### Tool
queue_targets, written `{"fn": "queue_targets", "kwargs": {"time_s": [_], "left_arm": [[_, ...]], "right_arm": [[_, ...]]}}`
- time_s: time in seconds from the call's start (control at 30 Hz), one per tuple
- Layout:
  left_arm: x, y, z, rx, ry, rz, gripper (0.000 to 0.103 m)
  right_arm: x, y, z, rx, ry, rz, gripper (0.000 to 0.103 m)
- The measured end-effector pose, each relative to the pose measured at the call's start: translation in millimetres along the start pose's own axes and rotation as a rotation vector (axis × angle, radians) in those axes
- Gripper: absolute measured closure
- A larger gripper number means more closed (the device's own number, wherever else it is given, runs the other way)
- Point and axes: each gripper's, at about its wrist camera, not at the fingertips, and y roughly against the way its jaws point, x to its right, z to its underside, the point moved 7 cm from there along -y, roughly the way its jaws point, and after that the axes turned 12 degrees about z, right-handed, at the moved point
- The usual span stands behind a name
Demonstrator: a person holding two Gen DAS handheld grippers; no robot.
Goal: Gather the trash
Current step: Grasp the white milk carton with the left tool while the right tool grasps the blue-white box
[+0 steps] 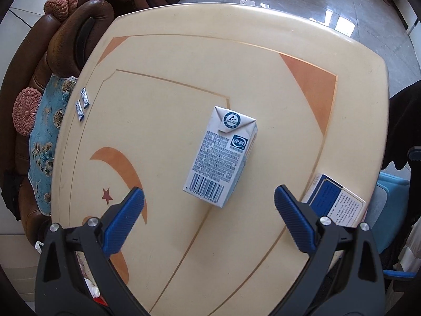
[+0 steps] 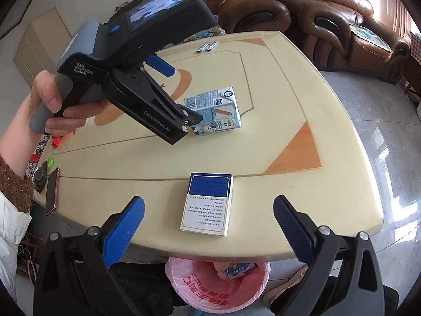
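- Left gripper (image 1: 209, 197): jaws spread wide, nothing between them, hovering over the table (image 1: 163, 110) w/ the milk carton (image 1: 221, 158) just ahead of the tips, not touching.
- Right gripper (image 2: 209, 205): also spread wide, nothing held; cigarette pack (image 2: 208, 205) lies flat on the table betw. the fingers, near the front edge. Contact w/ pads: none visible.
- Milk carton lies on its side mid-table, barcode face up, well apart from the pack.
- Right wrist view shows the left gripper from outside, held in the person's left hand (image 2: 55, 105), its tips beside the carton.
- Two small sachets (image 1: 82, 103) side by side at the far table edge near the sofa (image 2: 329, 21).
- Trash bin (image 2: 218, 284) w/ pink bag liner sits on the floor below the table's front edge, some wrappers already inside.
- Phone (image 2: 52, 192) lies at the table's left edge.
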Motion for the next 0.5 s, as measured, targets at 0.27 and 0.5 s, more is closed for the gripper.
{"fn": "queue_targets", "kwargs": {"time_s": [0.27, 0.5], "left_arm": [[-12.1, -27.0, -7.3, -0.037, -0.001, 0.026, 0.006], [-11.3, -46.9, -10.9, -0.062, -0.026, 0.04, 0.006]], "right_arm": [[-11.9, -41.1, 8.2, -0.075, 0.012, -0.026, 0.007], [-20.9, -75.0, 16.6, -0.126, 0.026, -0.015, 0.007]]}}
